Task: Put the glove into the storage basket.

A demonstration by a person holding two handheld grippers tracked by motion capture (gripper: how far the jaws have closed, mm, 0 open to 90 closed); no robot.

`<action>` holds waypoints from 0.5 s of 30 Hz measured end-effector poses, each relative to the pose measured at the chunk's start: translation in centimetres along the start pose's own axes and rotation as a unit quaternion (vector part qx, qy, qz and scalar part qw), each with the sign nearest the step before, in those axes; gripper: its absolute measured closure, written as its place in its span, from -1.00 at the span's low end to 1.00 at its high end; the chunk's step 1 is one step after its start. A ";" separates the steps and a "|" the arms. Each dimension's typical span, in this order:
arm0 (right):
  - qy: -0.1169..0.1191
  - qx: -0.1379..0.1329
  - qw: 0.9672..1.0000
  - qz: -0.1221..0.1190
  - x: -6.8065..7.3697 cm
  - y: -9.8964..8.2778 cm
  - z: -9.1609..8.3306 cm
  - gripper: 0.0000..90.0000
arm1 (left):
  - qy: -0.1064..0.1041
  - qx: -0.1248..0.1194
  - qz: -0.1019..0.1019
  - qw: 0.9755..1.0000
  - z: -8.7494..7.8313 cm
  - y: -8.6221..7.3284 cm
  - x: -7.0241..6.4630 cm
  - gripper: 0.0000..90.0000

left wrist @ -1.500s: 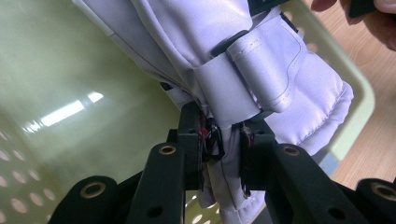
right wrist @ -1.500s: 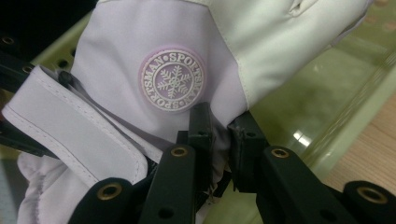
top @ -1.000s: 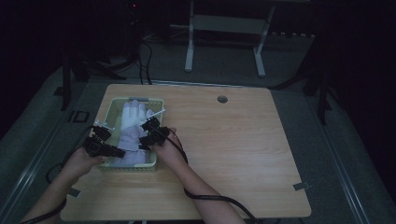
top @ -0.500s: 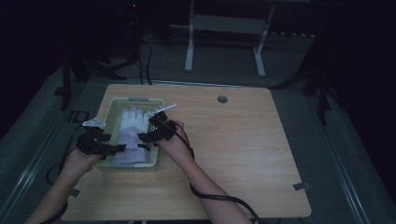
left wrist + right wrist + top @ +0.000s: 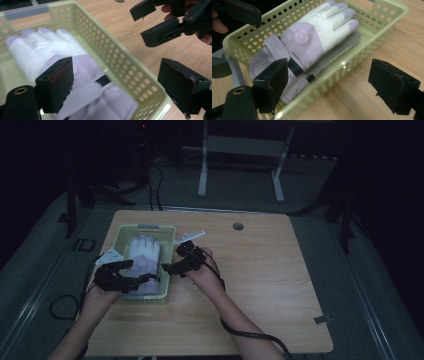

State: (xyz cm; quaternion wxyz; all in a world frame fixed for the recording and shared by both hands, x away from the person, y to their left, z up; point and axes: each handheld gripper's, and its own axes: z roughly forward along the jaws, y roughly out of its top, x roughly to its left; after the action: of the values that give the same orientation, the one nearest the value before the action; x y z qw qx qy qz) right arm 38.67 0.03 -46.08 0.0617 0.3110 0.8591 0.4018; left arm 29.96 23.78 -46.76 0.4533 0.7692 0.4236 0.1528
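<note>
**Resting glove, both claws released**

Lying flat in the pale green perforated plastic basket (image 5: 167, 251) at the wooden table's (image 5: 280, 270) left side is a white-and-lilac fabric glove (image 5: 312, 37). The left gripper (image 5: 134, 272) and right gripper (image 5: 172, 264) flank it; both jaws have just been opening, nothing between them.

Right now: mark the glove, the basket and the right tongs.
glove (image 5: 312, 40), right gripper view, lilac back near the round badge.
basket (image 5: 372, 37), right gripper view, perforated side wall.
right tongs (image 5: 172, 268), high view, between the tips.
</note>
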 end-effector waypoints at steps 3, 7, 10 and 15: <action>-0.007 0.000 1.000 -0.007 -0.6 -0.5 -0.9 -0.65 | -0.006 -0.003 0.008 1.000 0.6 0.4 -1.3 -0.69; -0.011 0.000 1.000 -0.003 -1.4 -1.2 -1.8 -0.65 | -0.013 -0.003 0.027 1.000 1.5 0.7 -3.0 -0.69; -0.013 0.003 1.000 -0.005 -2.0 -1.9 -2.3 -0.66 | -0.024 -0.004 0.031 0.999 2.1 1.0 -4.0 -0.69; -0.016 0.006 1.000 -0.003 -2.8 -2.9 -2.9 -0.68 | -0.045 -0.004 0.035 0.998 3.2 1.1 -5.6 -0.69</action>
State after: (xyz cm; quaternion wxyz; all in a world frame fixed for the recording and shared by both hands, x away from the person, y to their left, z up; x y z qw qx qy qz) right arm 38.46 -4.88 -46.61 0.0749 0.3152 0.8612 0.3916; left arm 29.14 17.26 -46.78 0.4695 0.7879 0.3747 0.1355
